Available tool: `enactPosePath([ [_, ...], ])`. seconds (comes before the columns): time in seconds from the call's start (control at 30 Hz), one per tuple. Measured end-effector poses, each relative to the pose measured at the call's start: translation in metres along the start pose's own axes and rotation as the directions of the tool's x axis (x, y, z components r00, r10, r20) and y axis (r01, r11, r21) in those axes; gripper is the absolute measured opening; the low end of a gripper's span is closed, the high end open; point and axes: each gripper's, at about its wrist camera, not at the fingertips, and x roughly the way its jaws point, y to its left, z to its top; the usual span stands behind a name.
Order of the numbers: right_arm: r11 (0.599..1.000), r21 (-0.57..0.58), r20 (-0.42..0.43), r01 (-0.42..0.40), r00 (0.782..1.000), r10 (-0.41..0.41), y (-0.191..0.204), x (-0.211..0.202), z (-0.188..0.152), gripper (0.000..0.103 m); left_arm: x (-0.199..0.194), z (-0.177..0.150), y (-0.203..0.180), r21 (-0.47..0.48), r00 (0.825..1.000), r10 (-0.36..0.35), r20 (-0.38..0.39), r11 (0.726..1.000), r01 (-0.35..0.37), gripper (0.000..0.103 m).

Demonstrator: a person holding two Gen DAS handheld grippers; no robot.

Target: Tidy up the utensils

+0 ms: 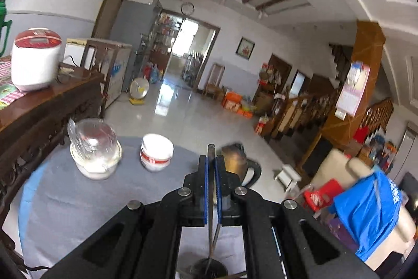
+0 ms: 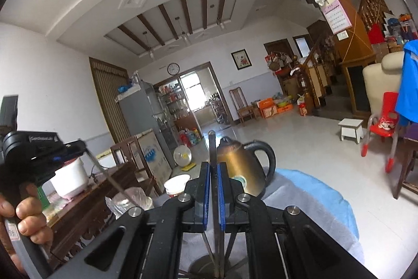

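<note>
Left hand-held gripper [image 1: 211,169]: its blue pads are squeezed tight on a thin metal utensil [image 1: 210,156]. The utensil sticks out past the pads and also runs down below them.
Right hand-held gripper [image 2: 213,171]: its blue pads are pinched on another thin metal utensil [image 2: 212,148], whose tip pokes up above them.
Holder [image 2: 209,266]: a dark round holder sits low under the right hand-held gripper. More thin metal sticks fan out of it. I cannot tell what kind of utensils they are.
Hand [image 2: 31,216]: a person's hand grips the handle of the left hand-held gripper, seen at the left of the right view.
Bench [image 1: 65,200]: round, with a grey-blue cloth on it.
Kettle [image 2: 243,161]: gold with a black handle, on the bench behind the right hand-held gripper.
Bowls [image 1: 156,152]: a white stack with red trim, on the bench.
Glass jar [image 1: 95,145]: beside the bowls, to their left.
Rice cooker [image 1: 35,59]: white and red, on a dark wooden sideboard [image 1: 39,117] at the left.
</note>
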Motion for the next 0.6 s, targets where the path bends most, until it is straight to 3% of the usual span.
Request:
enactPosePath([
  [0.27,0.999,-0.027,-0.076,-0.025,0.997,0.022,-0.004,-0.003,-0.017,0.007,0.034,-0.046,-0.017,0.103,0.987,0.095,-0.133,0.991,-0.081,0.005],
  [0.47,0.997,-0.036,-0.136,-0.066,0.989,0.061,-0.003,-0.011,-0.021,0.008,0.035,-0.067,-0.025,0.175,0.969,0.096,-0.226,0.983,-0.057,0.005],
  [0.6,0.996,0.014,-0.191,-0.089,0.978,0.09,-0.007,-0.017,-0.022,0.009,0.007,-0.067,-0.027,0.22,0.973,0.082,-0.215,0.975,-0.034,0.007],
])
